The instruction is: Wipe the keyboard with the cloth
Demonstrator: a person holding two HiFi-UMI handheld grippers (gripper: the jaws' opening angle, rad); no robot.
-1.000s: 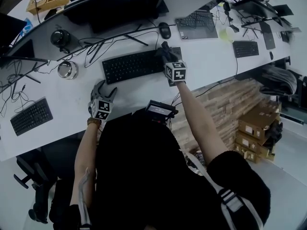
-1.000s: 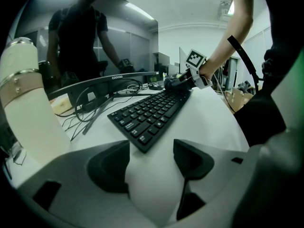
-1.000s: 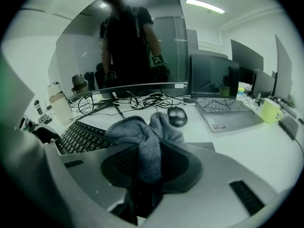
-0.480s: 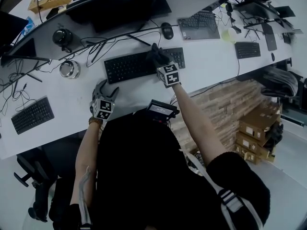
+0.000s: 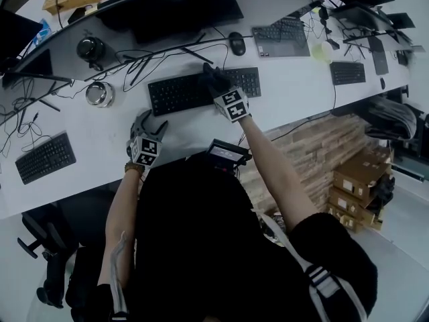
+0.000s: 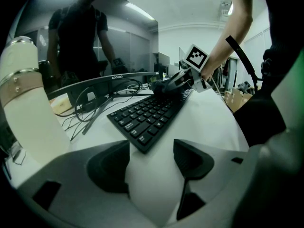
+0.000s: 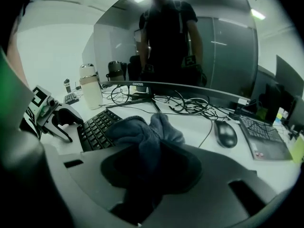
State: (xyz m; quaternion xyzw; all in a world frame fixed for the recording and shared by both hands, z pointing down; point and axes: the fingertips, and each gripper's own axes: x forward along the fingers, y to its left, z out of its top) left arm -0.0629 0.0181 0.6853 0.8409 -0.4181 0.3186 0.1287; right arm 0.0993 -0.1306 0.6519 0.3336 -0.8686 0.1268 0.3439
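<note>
Step in hand: the wiping itself, judged mid-pass. Right gripper (image 5: pixel 216 86) sits upper centre of the head view, jaws clamped on the cloth (image 7: pixel 142 132), a dark bunched wad that bulges out past the jaw tips in the right gripper view. The cloth rests on the keyboard (image 5: pixel 177 92), right of its middle and near the far edge of the keys. The numpad end shows bare to the right of it, and the long main key block is bare to the left. The keyboard lies flat on the white desk (image 5: pixel 87 133), slightly angled, with the mouse (image 5: pixel 236 43) well apart above it in frame. Left gripper (image 5: pixel 150 123) is lower left of the keyboard in the head view, jaws apart w/ nothing between them. In the left gripper view only bare desk shows between the jaws, w/ the keyboard's near corner just beyond, not touching. Judgement: the left part of the keys likely isn't covered yet. The next move calls for dragging the cloth leftward in frame along the key rows, w/ light downward pressure and the clamp kept tight so the wad doesn't slip out. The keyboard isn't held, so it may skid, and the left gripper could brace its near corner.
</note>
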